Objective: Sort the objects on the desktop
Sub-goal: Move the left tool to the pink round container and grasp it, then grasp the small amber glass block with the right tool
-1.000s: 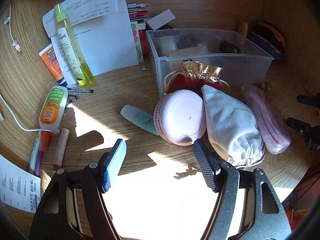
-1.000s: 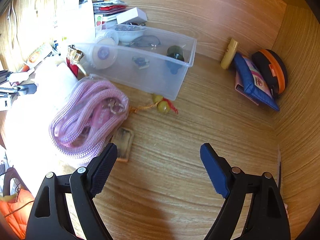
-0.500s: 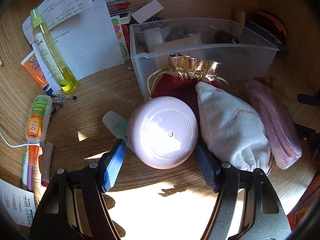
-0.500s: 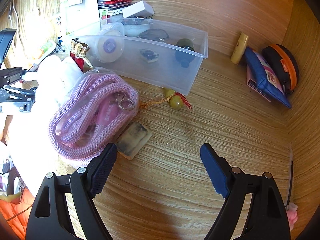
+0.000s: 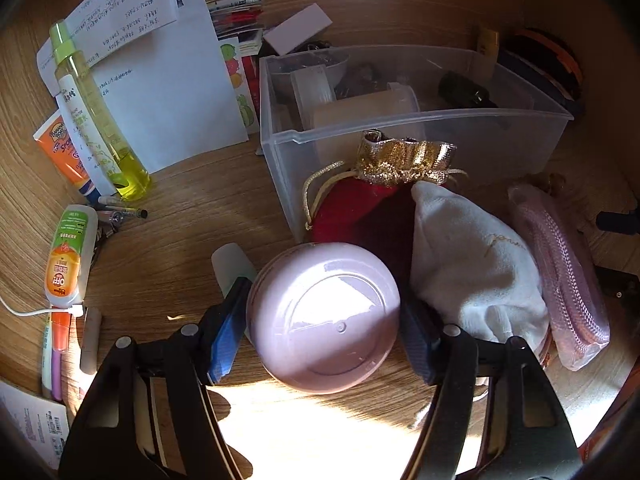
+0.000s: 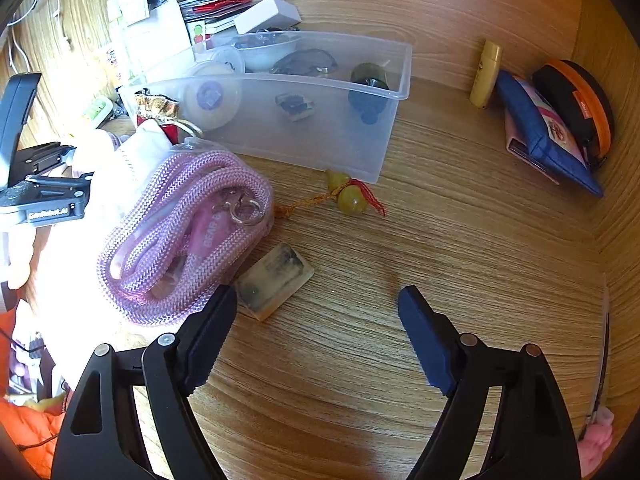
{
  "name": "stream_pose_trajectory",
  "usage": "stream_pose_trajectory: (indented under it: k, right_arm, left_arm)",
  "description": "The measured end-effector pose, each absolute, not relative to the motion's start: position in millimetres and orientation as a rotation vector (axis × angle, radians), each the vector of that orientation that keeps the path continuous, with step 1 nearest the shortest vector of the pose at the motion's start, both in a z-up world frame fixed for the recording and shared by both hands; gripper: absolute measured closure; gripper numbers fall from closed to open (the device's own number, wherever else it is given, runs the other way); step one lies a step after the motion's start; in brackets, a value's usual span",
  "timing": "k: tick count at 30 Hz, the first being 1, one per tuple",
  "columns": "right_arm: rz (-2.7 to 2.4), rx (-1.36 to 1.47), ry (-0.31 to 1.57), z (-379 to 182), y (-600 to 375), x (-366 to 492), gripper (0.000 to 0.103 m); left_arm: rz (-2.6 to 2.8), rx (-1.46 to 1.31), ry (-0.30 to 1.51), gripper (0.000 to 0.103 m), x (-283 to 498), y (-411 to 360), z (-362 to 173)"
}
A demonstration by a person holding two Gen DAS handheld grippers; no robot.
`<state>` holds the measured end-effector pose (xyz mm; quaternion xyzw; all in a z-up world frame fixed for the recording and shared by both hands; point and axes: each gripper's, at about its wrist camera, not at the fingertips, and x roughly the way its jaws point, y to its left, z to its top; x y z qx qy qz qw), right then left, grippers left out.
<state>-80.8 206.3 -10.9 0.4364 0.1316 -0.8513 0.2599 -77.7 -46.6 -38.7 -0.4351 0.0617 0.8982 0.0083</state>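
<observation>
A round pink jar (image 5: pixel 324 316) lies on the wooden desk, just in front of a red pouch with a gold top (image 5: pixel 360 208) and a white cloth pouch (image 5: pixel 472 272). My left gripper (image 5: pixel 322 296) straddles the jar, its jaws closing, and both pads touch the jar's sides. The clear plastic bin (image 5: pixel 440 136) stands behind and holds several small items. My right gripper (image 6: pixel 316 292) hovers over bare desk with nothing between its closing jaws. A small stone block (image 6: pixel 276 280) lies just beyond its left finger, beside a bagged pink rope (image 6: pixel 188 232).
A yellow spray bottle (image 5: pixel 100 120), tubes, pens and papers (image 5: pixel 160 60) crowd the left side. A gourd charm (image 6: pixel 348 196) lies in front of the bin (image 6: pixel 320 136). A blue pouch (image 6: pixel 544 136) and an orange-rimmed case (image 6: pixel 580 108) rest against the right wall.
My left gripper moved forward until the pink jar sat between its fingers, then narrowed onto it. My right gripper tilted slightly and its jaws narrowed a little.
</observation>
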Motion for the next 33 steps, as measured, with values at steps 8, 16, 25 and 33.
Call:
stream_pose_trajectory:
  k: [8, 16, 25, 33]
  right_arm:
    - [-2.244, 1.160, 0.412, -12.1, 192.4, -78.7, 0.049]
    - [-2.239, 1.147, 0.458, -9.9, 185.1, -75.1, 0.074]
    - [-2.304, 1.111, 0.430, 0.9, 192.7, -74.2, 0.076]
    - [-2.365, 1.042, 0.387, 25.8, 191.8, -83.0, 0.081]
  left_arm:
    - [2.845, -1.344, 0.150, 0.037, -77.6, -51.6, -38.7]
    - [2.886, -1.303, 0.070, 0.037, -69.7, -63.3, -30.4]
    - [2.921, -1.229, 0.025, 0.037, -59.9, -66.3, -13.2]
    - [2.944, -1.126, 0.007, 0.037, -55.4, -63.2, 9.6]
